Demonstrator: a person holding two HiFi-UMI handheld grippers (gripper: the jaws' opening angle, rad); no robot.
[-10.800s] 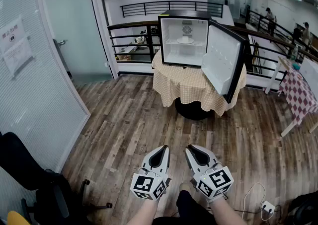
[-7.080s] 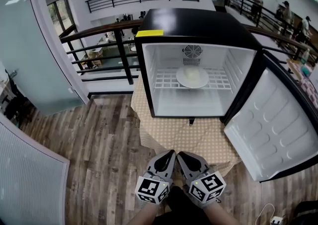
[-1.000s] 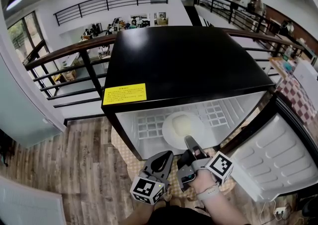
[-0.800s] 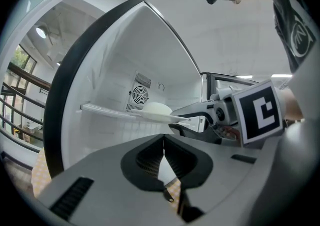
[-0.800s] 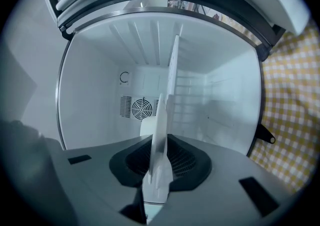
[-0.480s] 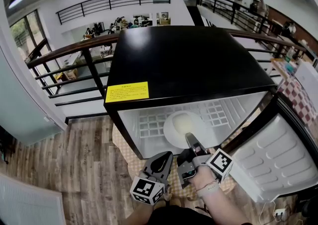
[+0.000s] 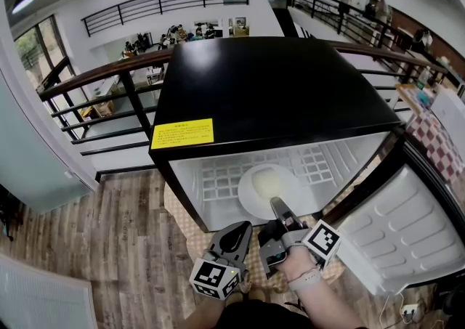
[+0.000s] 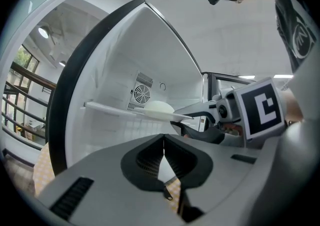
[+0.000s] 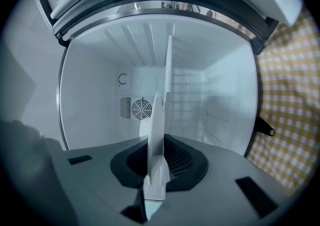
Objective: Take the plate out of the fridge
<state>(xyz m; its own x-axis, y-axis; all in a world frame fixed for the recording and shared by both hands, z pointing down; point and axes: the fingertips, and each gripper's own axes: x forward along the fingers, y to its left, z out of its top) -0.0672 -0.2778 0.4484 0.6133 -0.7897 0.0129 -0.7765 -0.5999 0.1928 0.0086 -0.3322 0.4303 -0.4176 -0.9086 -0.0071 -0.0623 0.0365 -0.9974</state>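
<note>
A white plate (image 7: 267,186) lies on the wire shelf (image 7: 216,184) inside the open black mini fridge (image 7: 269,95). My right gripper (image 7: 278,209) reaches into the fridge and is shut on the plate's near rim. In the right gripper view the plate (image 9: 156,120) stands edge-on between the jaws of the right gripper (image 9: 156,172). The left gripper view shows the plate (image 8: 159,108) level on the shelf, with one finger of the right gripper (image 8: 194,118) above its rim and one below. My left gripper (image 7: 237,232) is shut and holds nothing, low in front of the fridge.
The fridge door (image 7: 407,237) hangs open to the right. The fridge stands on a yellow checked tablecloth (image 7: 190,229). A black railing (image 7: 94,77) runs behind it, over wood flooring (image 7: 87,248). Several people stand far off at the back right.
Over the earlier frames I walked up to the fridge and my right gripper reached in to the plate's rim. In the last second almost nothing has moved.
</note>
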